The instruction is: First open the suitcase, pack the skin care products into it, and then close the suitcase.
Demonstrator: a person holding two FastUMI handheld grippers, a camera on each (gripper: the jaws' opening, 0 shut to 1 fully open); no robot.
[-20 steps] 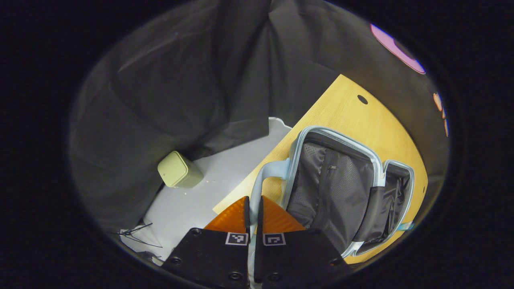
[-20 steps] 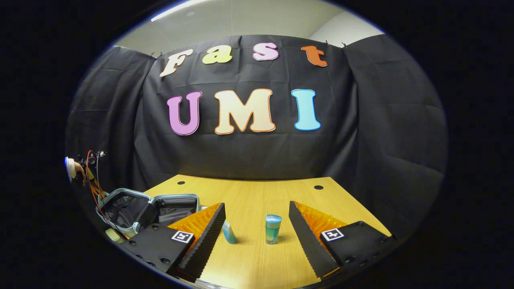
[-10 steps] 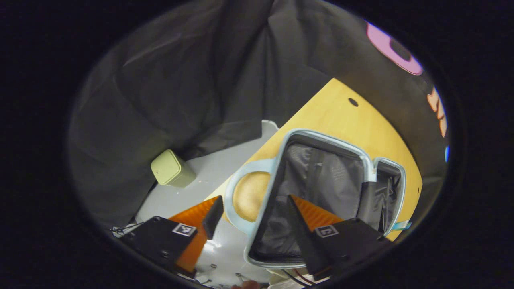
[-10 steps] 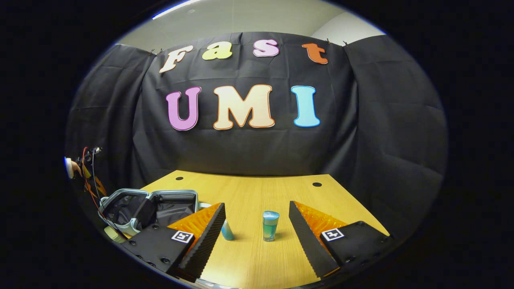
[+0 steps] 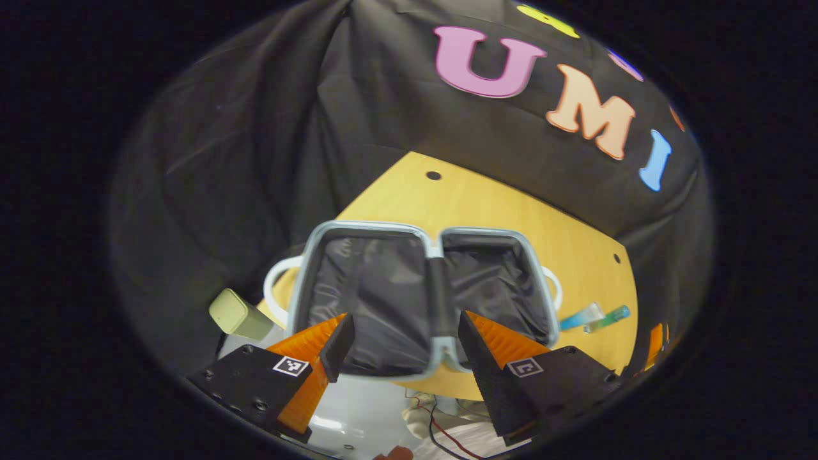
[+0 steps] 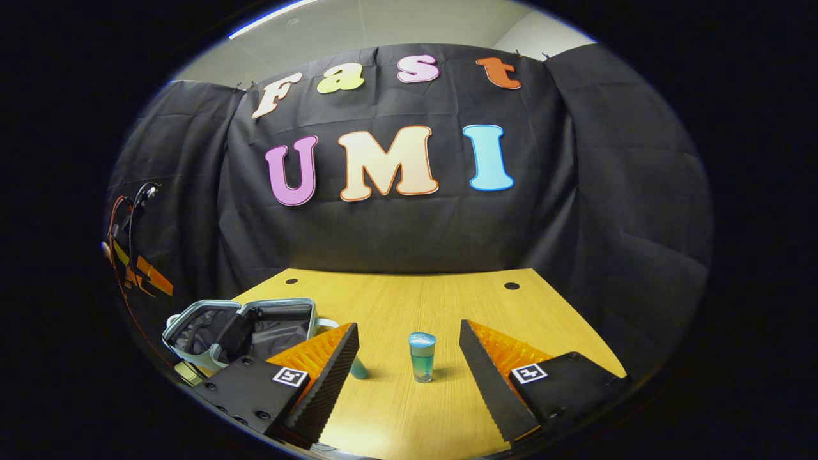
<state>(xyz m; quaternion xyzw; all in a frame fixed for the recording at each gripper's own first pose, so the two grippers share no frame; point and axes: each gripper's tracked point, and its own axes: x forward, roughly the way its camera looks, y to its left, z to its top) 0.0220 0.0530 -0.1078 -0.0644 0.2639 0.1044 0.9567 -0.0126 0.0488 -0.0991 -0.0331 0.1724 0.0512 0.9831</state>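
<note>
The pale blue suitcase [image 5: 425, 233] lies wide open on the wooden table, both dark-lined halves facing up; its rim [image 6: 192, 316] also appears at the left of the right gripper view. My left gripper [image 5: 399, 338] hovers open above its near edge, holding nothing. Two skin care products stand right of the case: a light blue tube [image 5: 583, 316] and a teal-green bottle [image 5: 608, 316]. In the right gripper view the teal bottle [image 6: 422, 356] stands upright ahead of my open right gripper [image 6: 409, 377], and the blue tube [image 6: 358, 368] peeks out beside its left finger.
The wooden table [image 6: 447, 306] has cable holes near its back edge and bare surface right of the bottle. A pale green bin [image 5: 238, 314] sits on the grey floor left of the table. Red and black cables [image 5: 441, 425] hang below the table's near edge.
My left gripper let go of the suitcase handle, opened, and swung back and right; the opened half now lies flat. The right gripper stayed nearly still, drawing slightly back from the bottle.
</note>
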